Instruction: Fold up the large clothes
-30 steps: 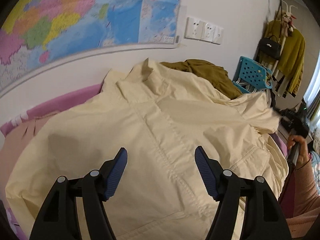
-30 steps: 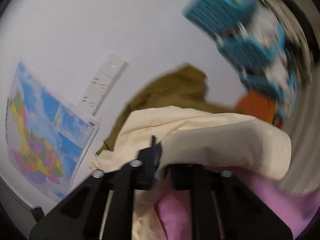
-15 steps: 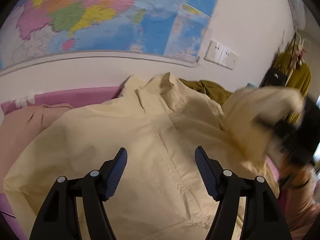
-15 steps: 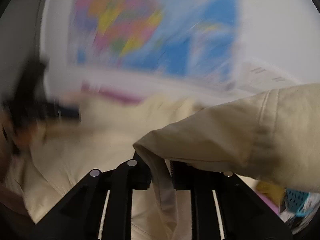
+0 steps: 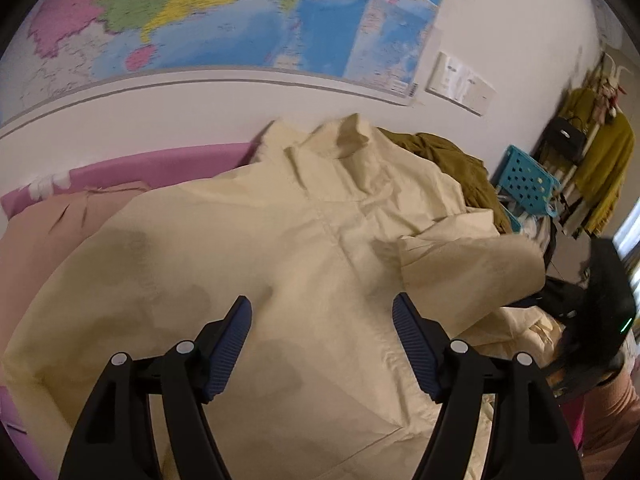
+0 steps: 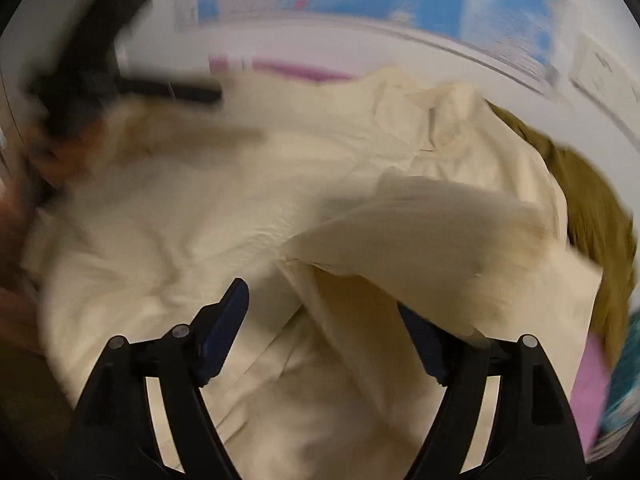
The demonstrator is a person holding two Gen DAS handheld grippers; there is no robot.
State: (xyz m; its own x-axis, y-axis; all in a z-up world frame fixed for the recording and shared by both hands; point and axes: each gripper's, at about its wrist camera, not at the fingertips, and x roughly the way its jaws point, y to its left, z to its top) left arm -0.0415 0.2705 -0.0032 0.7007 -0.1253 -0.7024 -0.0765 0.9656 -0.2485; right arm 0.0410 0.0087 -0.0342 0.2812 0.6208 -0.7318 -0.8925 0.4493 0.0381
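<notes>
A large cream jacket (image 5: 280, 264) lies spread on the bed, collar toward the wall. Its right sleeve (image 5: 468, 272) lies folded in across the body. My left gripper (image 5: 322, 332) is open and empty, hovering over the jacket's lower middle. My right gripper (image 6: 320, 320) is open just above the jacket (image 6: 168, 240), and the sleeve (image 6: 432, 252) drapes over its right finger. The right wrist view is blurred by motion. The right gripper's black body also shows in the left wrist view (image 5: 600, 312).
A pink sheet (image 5: 160, 168) covers the bed, with a peach garment (image 5: 48, 232) at left. An olive garment (image 5: 452, 160) lies behind the jacket. A teal basket (image 5: 524, 184) and a coat rack (image 5: 592, 160) stand at right. A wall map (image 5: 240, 20) hangs behind.
My right gripper swung the sleeve inward over the jacket's body and opened, letting it go. My left gripper stayed open above the jacket.
</notes>
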